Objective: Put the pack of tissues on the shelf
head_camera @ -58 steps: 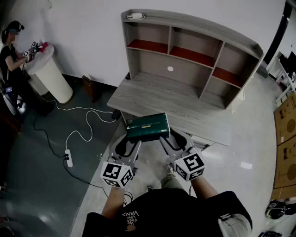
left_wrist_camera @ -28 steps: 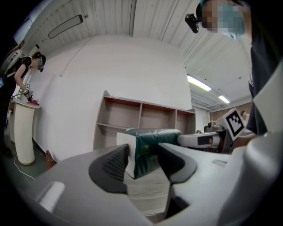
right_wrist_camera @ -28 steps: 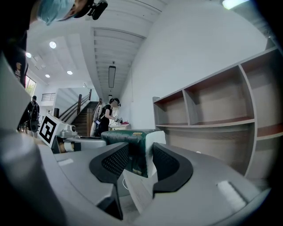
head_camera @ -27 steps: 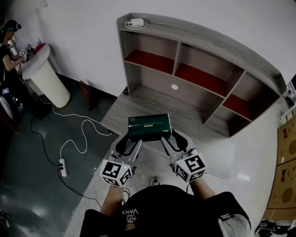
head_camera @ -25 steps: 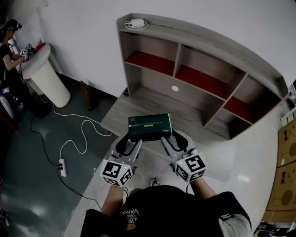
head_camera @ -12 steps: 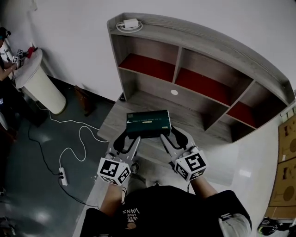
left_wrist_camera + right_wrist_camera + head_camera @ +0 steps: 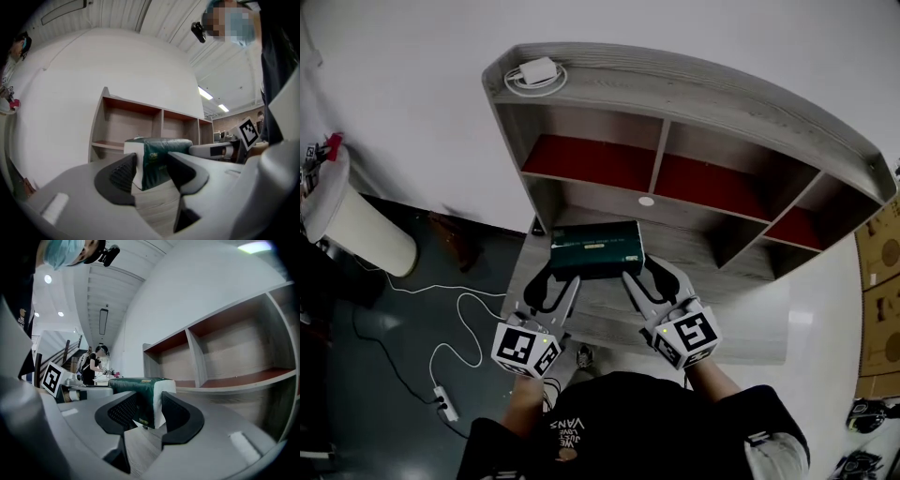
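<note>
Green film-wrapped pack of tissues [image 7: 596,248], held aloft just before the shelf [image 7: 694,89], above its lower board | left gripper [image 7: 555,284] pinches its left end, right gripper [image 7: 635,281] its right end | probably light, soft, slippery wrap: clamp both ends gently | grey wood, red compartment floors | white wall [image 7: 412,37], cable [image 7: 473,309] on dark floor
</note>
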Demonstrator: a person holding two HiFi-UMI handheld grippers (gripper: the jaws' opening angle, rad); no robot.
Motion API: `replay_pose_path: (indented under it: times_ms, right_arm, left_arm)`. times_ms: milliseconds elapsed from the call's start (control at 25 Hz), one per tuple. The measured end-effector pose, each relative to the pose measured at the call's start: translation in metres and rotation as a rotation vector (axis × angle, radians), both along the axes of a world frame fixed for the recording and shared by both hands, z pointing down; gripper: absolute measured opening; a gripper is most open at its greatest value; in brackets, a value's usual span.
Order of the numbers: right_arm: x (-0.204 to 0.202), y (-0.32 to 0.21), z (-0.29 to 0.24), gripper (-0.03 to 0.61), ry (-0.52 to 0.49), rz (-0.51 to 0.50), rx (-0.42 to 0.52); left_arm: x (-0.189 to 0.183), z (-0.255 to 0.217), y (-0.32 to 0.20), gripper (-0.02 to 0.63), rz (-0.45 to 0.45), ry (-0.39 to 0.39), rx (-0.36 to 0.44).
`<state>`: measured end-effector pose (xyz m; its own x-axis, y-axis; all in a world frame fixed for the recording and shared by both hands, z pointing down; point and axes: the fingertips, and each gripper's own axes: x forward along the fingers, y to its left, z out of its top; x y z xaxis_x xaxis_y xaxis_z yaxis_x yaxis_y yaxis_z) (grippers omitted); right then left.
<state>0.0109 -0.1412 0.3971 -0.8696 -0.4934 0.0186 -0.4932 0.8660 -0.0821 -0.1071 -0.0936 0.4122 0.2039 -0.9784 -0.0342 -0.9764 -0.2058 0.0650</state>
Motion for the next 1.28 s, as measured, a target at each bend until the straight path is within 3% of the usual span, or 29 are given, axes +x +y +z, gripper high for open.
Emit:
replay_pose_path:
  times_ms: [600, 880, 1280]
  right_arm:
    - [-0.04, -0.041, -0.022, 0.167, -0.016, 0.169, 0.07]
    - [-0.05, -0.054, -0.031, 0.167, 0.018, 0.237, 0.042]
    - [-0.062, -0.082, -0.055, 0.167, -0.058, 0.282, 0.151]
  left_arm:
    - [-0.048, -0.029, -0.063, 0.235, 0.168, -0.03, 0.064]
    - [-0.059, -0.042, -0.083, 0.235, 0.218, -0.053, 0.095]
    - [-0.07, -0.063, -0.115, 0.235, 0.257, -0.085, 0.159]
